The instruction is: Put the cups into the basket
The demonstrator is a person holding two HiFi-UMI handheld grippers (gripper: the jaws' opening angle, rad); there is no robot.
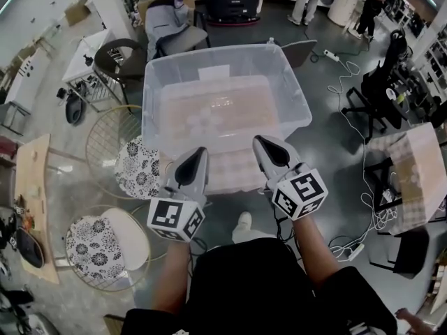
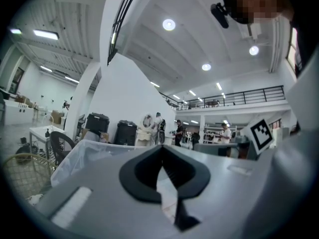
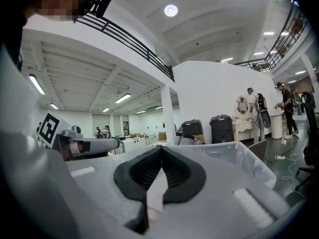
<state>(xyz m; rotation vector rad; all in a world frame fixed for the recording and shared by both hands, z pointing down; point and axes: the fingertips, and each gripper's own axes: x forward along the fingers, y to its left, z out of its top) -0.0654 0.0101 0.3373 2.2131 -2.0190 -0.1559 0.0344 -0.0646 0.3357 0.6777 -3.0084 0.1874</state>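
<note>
A large clear plastic basket (image 1: 223, 68) stands on a pale tabletop straight ahead of me. Faint round pale shapes (image 1: 202, 122) show inside it; I cannot tell whether they are cups. My left gripper (image 1: 198, 152) and my right gripper (image 1: 262, 142) hover side by side at the basket's near wall, both pointing level at it, both shut with nothing between the jaws. In the left gripper view the shut gripper (image 2: 160, 152) faces the basket's rim (image 2: 75, 156). In the right gripper view the shut gripper (image 3: 160, 152) points at the basket's rim (image 3: 239, 151).
Two round wire chairs with floral cushions (image 1: 136, 166) (image 1: 94, 246) stand at the left. Grey chairs (image 1: 167, 19) sit behind the basket. White cables (image 1: 349, 82) trail over the floor at the right, near a checked table (image 1: 412, 173). People (image 1: 370, 5) stand far back.
</note>
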